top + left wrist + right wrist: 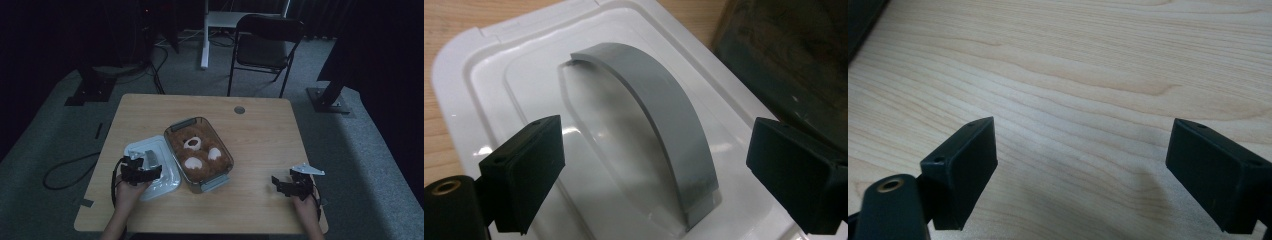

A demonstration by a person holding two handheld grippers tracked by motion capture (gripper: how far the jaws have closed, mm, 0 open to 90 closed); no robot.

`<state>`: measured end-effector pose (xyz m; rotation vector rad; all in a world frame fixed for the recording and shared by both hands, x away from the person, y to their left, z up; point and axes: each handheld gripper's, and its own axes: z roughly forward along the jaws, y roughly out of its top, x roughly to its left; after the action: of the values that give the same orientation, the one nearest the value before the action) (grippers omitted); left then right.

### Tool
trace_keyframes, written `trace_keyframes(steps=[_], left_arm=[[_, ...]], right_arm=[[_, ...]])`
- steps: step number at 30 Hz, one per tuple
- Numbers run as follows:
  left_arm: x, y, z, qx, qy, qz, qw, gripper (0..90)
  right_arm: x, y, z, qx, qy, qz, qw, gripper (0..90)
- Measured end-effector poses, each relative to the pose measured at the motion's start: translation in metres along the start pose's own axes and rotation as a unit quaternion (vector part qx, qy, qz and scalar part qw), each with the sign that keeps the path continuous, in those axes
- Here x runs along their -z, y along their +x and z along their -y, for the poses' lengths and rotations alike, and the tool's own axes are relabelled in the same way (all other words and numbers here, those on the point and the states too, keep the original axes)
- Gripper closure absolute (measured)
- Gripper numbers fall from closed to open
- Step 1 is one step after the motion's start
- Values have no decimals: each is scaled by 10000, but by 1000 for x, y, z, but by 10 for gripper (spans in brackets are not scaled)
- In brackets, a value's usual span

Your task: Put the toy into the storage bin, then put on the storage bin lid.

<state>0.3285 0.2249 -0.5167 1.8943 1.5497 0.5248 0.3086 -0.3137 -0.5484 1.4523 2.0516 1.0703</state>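
Left tool (654, 165) apart astride lid handle (659, 125), seemingly untouched; right tool (1083, 170) apart over bare table (1098, 65).

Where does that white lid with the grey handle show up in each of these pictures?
High view: the white lid lies left of centre on the table, beside the clear box, under the left tool.
Left gripper view: the lid spreads across the picture, its grey handle arching between the open jaws.
Right gripper view: bare wood, no lid.
Shared landmark: the light wooden tabletop.
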Motion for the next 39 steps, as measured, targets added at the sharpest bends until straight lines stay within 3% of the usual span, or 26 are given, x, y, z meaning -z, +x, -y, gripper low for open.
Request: trace_keyframes(steps=[14, 27, 32, 35, 39], left_arm=[[-6, 3, 0, 152, -14, 71, 9999, 95], [-15, -3, -4, 260, -9, -15, 9997, 103], [-19, -3, -4, 345, -27, -241, 9991, 196], [-19, 0, -2, 470, -126, -269, 9985, 284], [-17, 2, -2, 529, -218, -15, 9984, 495]], right_arm=[[-1, 2, -2, 35, 34, -47, 10000, 123], [-16, 20, -20, 326, 71, -197, 9992, 123], [-18, 25, -24, 391, 63, -252, 9989, 123], [-19, 27, -26, 405, 61, -282, 9988, 123], [-21, 32, -30, 456, 57, -330, 9984, 125]])
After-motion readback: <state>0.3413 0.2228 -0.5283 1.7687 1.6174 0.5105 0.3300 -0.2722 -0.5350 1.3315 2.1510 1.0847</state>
